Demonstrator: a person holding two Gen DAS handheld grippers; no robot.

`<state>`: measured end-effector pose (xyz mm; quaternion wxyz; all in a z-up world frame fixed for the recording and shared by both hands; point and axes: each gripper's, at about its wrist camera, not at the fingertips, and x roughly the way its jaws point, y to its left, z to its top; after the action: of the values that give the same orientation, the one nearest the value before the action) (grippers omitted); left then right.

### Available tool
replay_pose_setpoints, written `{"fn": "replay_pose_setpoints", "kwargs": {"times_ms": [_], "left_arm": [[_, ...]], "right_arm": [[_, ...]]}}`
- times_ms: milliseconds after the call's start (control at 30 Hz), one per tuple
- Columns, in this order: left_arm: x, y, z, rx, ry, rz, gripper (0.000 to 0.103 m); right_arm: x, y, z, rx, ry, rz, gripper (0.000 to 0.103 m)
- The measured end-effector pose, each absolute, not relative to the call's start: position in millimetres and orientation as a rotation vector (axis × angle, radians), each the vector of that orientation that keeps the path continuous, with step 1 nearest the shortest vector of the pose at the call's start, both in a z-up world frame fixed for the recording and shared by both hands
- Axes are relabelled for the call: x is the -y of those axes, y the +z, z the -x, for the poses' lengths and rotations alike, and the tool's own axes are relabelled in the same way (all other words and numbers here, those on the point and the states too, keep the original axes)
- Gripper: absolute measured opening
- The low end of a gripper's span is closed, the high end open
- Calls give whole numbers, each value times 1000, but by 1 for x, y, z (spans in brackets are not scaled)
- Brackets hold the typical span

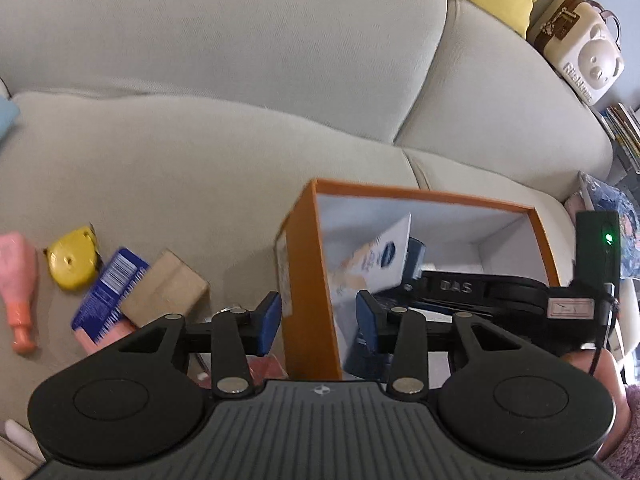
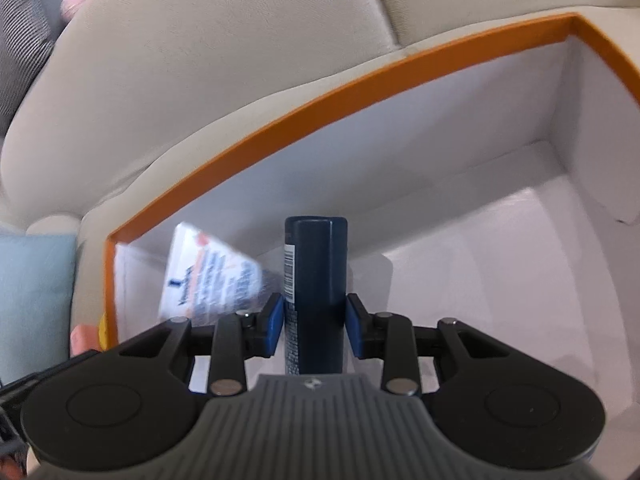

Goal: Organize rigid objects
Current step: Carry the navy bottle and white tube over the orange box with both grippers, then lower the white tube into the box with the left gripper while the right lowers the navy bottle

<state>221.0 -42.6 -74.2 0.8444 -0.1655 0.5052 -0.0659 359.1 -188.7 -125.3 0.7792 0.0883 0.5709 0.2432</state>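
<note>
1. My right gripper clamps a dark blue bottle, held over the white interior of the orange box.
2. My left gripper stands parted, straddling the box's near wall without pressing it.
3. A white carton leans inside the box.
4. The box rests on the sofa.

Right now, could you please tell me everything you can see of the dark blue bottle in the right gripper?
The dark blue bottle is a slim, flat-ended container, plastic by its look, with a white barcode label and fine print down its left side. It stands between the blue pads of the right gripper, which press on both sides, and points forward over the white inside of the orange box. Nothing else visibly touches it.
</note>
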Motion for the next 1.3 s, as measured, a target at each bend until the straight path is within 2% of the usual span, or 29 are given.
{"fn": "replay_pose_setpoints", "kwargs": {"times_ms": [133, 167, 200, 267, 433, 667, 833, 867, 967, 1067, 1167, 1300], "left_arm": [[44, -81, -225, -1091, -160, 347, 31], [45, -83, -222, -1093, -165, 352, 23], [45, -85, -223, -1095, -173, 356, 20], [48, -87, -222, -1091, -166, 339, 15], [48, -88, -228, -1079, -179, 329, 15], [53, -89, -238, -1072, -187, 289, 14], [54, -89, -237, -1071, -183, 290, 13], [54, -89, -237, -1072, -184, 286, 13], [53, -88, -237, -1068, -187, 284, 13], [53, -89, -237, -1063, -187, 287, 13], [50, -89, -235, -1064, -192, 297, 13], [46, -88, -232, -1064, -199, 325, 13]], "right_arm": [[181, -126, -355, -1215, 501, -131, 37], [182, -126, -355, -1210, 511, -137, 42], [183, -128, -355, -1212, 525, -150, 46], [184, -130, -353, -1217, 532, -144, 46], [190, -113, -343, -1176, 573, -97, 47], [191, -57, -313, -1037, 649, -104, 47], [170, -56, -333, -1041, 645, -112, 48], [165, -58, -333, -1053, 643, -111, 47], [154, -59, -336, -1072, 623, -79, 20], [154, -62, -336, -1059, 655, -46, 7], [149, -57, -335, -1016, 665, 31, 1], [138, -53, -338, -959, 708, 79, 0]]}}
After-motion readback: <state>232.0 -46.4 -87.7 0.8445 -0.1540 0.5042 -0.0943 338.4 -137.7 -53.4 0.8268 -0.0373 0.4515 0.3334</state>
